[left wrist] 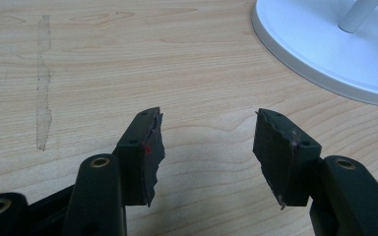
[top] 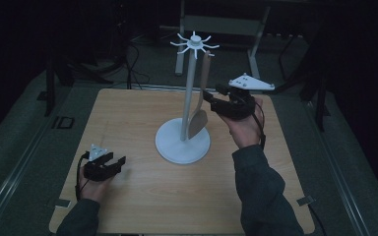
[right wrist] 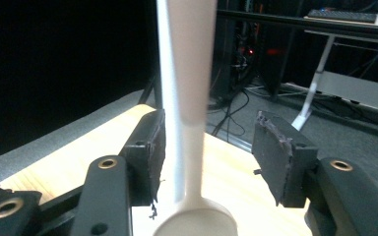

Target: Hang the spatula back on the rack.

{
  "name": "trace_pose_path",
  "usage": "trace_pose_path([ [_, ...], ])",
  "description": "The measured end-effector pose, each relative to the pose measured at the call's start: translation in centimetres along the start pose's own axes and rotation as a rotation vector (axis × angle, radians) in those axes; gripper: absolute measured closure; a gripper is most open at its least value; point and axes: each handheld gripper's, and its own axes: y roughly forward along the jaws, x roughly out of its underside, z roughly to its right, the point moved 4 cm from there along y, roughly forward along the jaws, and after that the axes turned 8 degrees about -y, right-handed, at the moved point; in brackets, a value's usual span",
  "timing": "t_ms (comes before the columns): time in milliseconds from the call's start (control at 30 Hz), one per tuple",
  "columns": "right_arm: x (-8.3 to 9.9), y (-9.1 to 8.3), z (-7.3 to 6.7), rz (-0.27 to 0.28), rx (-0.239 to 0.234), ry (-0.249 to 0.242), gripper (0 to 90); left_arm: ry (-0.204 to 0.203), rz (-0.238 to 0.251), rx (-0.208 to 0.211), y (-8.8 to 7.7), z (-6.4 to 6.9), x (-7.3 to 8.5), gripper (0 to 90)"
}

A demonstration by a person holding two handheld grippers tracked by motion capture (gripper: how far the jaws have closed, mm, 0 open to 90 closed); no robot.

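Released, my right claw (right wrist: 206, 157) stands wide around the pale wooden spoon (right wrist: 189, 123) hanging from the white pronged rack (top: 194, 43) on the tabletop (top: 128, 113). Pulling back crooked, I think, could clip its slim handle and swing it off the hook. Its bowl hangs lowest, smooth and light.

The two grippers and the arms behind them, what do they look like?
Both the left gripper and the right gripper are black, two-jawed, with ragged dark pads and brass-ringed holes. Each carries a pale grey three-cornered plate on top, and a black cable trails from the right one. The person wears dark long sleeves.
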Motion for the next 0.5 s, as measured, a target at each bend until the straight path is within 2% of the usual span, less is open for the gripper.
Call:
trace_pose_path([
  [200,1.4,-0.8,0.4,-0.022,0.019,0.014,44.5,-0.002,0.002,0.0,0.0,0.0,0.0,44.6],
  [233,2.0,-0.9,0.5,-0.029,0.025,0.019,44.2,-0.001,0.003,-0.001,0.0,0.0,0.0,44.6],
  [267,3.3,-1.2,0.8,-0.061,0.041,0.022,43.7,-0.001,0.002,-0.002,0.0,0.0,0.0,44.6],
  [300,3.3,-1.2,0.8,-0.061,0.041,0.022,43.7,0.001,0.001,-0.003,0.1,0.0,0.0,44.6],
  [400,5.4,-1.4,1.4,-0.11,0.068,0.017,42.9,0.002,-0.001,-0.002,0.1,0.0,0.0,44.2],
  [433,7.0,-1.6,1.9,-0.15,0.09,0.008,41.8,0.003,-0.003,-0.002,0.1,0.0,0.0,44.2],
  [500,8.4,-1.7,2.3,-0.186,0.118,0.001,41.6,0.003,0.0,-0.003,0.2,0.0,-0.1,44.2],
])
